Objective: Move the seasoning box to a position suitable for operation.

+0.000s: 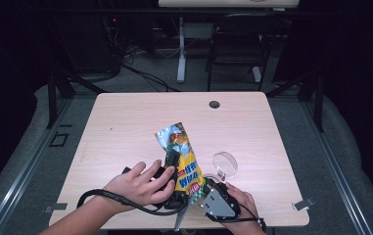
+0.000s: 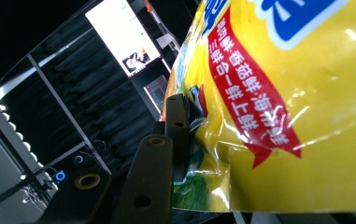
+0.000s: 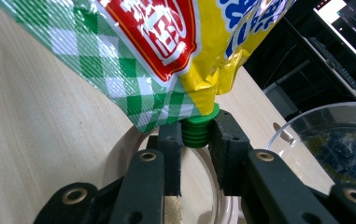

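Observation:
A yellow seasoning pouch (image 1: 183,155) with a green-checked bottom is held tilted above the table, its silver top end pointing away. My left gripper (image 1: 173,161) is shut on the pouch's middle; in the left gripper view one black finger (image 2: 176,126) presses into the yellow film (image 2: 283,116). At the pouch's low near end is a green ribbed screw cap (image 3: 197,132). My right gripper (image 3: 197,136) is shut on that cap, with both pads against its sides. In the high view the right gripper (image 1: 204,188) sits just under the pouch's lower corner.
A clear round bowl (image 1: 224,164) stands right of the pouch, its rim (image 3: 306,116) close beside the right gripper. A pale ring-shaped rim (image 3: 119,158) lies on the wooden table (image 1: 125,122) under the cap. A cable hole (image 1: 214,104) is at the far edge.

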Tool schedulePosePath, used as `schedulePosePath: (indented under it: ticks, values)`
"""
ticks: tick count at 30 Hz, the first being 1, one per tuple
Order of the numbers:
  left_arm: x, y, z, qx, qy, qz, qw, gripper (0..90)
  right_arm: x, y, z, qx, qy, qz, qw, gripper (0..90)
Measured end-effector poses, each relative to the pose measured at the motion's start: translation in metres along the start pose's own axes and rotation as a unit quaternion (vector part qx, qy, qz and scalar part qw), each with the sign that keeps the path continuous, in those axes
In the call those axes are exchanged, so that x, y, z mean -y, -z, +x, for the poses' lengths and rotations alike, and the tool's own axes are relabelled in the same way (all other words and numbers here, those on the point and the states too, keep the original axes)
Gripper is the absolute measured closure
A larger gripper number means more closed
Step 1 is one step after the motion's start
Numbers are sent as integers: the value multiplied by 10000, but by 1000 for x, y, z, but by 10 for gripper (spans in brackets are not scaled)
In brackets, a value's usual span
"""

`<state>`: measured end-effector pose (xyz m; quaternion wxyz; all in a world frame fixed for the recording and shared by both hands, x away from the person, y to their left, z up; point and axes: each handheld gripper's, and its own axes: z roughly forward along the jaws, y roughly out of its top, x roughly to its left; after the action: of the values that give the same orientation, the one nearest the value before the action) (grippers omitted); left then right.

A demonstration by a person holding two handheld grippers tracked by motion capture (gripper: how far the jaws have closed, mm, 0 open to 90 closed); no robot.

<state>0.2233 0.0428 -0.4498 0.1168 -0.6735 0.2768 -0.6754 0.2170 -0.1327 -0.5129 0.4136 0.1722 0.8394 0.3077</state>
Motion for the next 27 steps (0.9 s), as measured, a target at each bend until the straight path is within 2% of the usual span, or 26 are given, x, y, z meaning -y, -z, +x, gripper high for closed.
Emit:
schedulePosePath:
  ticks: [14, 27]
  values:
    - [-2, 0, 1, -23, -12, -25, 10000, 832, 1, -1, 0, -1, 38, 27, 10000, 750]
    - [-4, 2, 2, -37, -17, -61, 10000, 835, 1, -2, 0, 94, 39, 78, 9999, 749]
